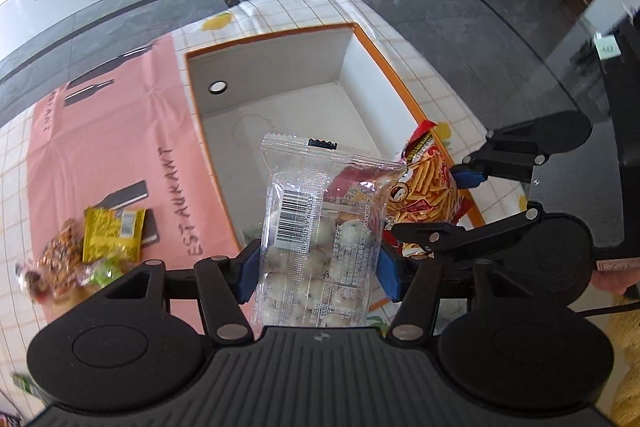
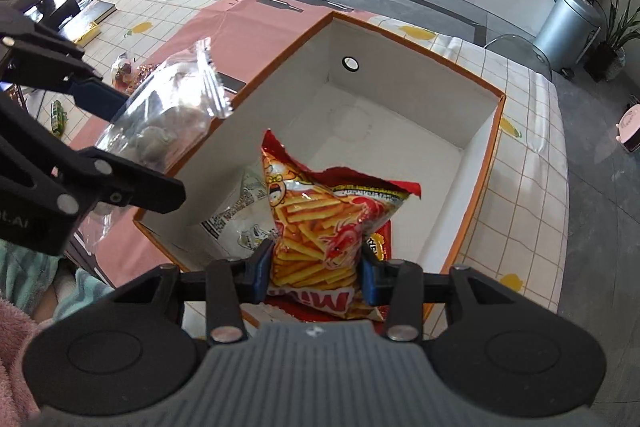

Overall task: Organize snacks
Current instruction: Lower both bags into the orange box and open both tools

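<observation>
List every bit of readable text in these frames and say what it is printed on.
"RESTAURANT", first letter hidden: pink mat.
Upside-down letters, apparently "Mi.W": red fries snack bag held by the right gripper.
Barcode and fine print, too small to read: clear packet of white balls held by the left gripper.
Yellow packet: blurred.

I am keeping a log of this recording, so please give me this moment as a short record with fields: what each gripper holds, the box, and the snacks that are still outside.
left gripper: shut on clear packet of white balls, held above the box's near edge
right gripper: shut on red bag of fry-shaped snacks, held over the box
box: open, orange rim, white inside; a white packet lies at its near end
snacks outside: yellow packet and others on the pink mat
</observation>
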{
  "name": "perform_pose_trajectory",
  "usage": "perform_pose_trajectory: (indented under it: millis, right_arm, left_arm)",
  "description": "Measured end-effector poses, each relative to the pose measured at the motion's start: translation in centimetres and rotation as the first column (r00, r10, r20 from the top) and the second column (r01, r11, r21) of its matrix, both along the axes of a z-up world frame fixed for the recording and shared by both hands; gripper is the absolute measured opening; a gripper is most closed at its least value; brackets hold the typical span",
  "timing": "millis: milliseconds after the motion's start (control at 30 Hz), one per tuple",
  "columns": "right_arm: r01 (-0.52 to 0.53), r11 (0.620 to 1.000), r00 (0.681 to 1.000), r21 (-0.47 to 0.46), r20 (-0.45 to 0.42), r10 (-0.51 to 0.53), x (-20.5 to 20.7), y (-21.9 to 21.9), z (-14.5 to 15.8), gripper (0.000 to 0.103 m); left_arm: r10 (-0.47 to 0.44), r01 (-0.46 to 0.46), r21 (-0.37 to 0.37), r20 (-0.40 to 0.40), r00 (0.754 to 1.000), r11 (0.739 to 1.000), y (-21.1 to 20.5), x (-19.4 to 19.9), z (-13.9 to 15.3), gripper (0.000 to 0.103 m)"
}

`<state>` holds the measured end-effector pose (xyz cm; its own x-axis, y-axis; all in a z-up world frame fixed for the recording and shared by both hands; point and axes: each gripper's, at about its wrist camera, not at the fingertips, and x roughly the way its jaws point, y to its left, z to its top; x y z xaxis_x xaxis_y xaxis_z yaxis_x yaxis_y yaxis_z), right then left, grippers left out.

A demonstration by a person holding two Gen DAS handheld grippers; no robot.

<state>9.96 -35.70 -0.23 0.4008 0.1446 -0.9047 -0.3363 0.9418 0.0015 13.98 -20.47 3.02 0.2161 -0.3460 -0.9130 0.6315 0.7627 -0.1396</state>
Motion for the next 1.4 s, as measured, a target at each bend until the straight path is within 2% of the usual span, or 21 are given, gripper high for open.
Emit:
perform_pose_trajectory:
  millis: [167, 333, 667, 933, 1167, 1333, 1400]
  right_arm:
    - [-0.041, 0.999, 0.999, -0.007, -0.028, 0.041, 1.3, -0.9, -2.0, 0.041]
    - [-0.101, 0.994, 0.994, -0.027, -0.048, 0.100, 2.7, -1.1, -3.5, 0.041]
    - [-0.255, 0.963, 0.964, -0.087, -0.098, 0.247, 5.4, 0.0, -6.1, 0.041]
    - [-0.316, 0.940, 0.942, -0.129, -0.158, 0.295, 7.4, 0.2, -8.3, 0.041]
    - [-0.368, 0.916, 0.921, -0.158, -0.201, 0.335, 8.2, 1.1, -9.2, 0.041]
    - [-0.354, 0.921, 0.924, -0.166, -0.216, 0.316, 8.3, 1.4, -9.4, 0.043]
    - [-0.342, 0.922, 0.928, -0.180, -0.217, 0.302, 8.3, 1.7, -9.4, 0.048]
  left_arm:
    - [-0.104, 0.103, 0.090, 0.007, 0.995, 0.991, -2.5, 1.4, -2.2, 0.066]
    - [-0.209, 0.203, 0.167, 0.020, 0.978, 0.965, -4.2, 2.6, -4.2, 0.066]
    - [-0.357, 0.344, 0.188, 0.037, 0.933, 0.920, -6.4, 4.2, -6.5, 0.066]
    - [-0.400, 0.386, 0.184, 0.046, 0.915, 0.904, -6.8, 5.7, -8.1, 0.066]
    - [-0.404, 0.389, 0.188, 0.048, 0.914, 0.902, -7.0, 6.3, -9.7, 0.066]
    - [-0.383, 0.374, 0.153, 0.036, 0.923, 0.915, -6.5, 6.5, -9.7, 0.068]
    - [-0.379, 0.370, 0.142, 0.042, 0.925, 0.918, -6.2, 6.3, -9.4, 0.071]
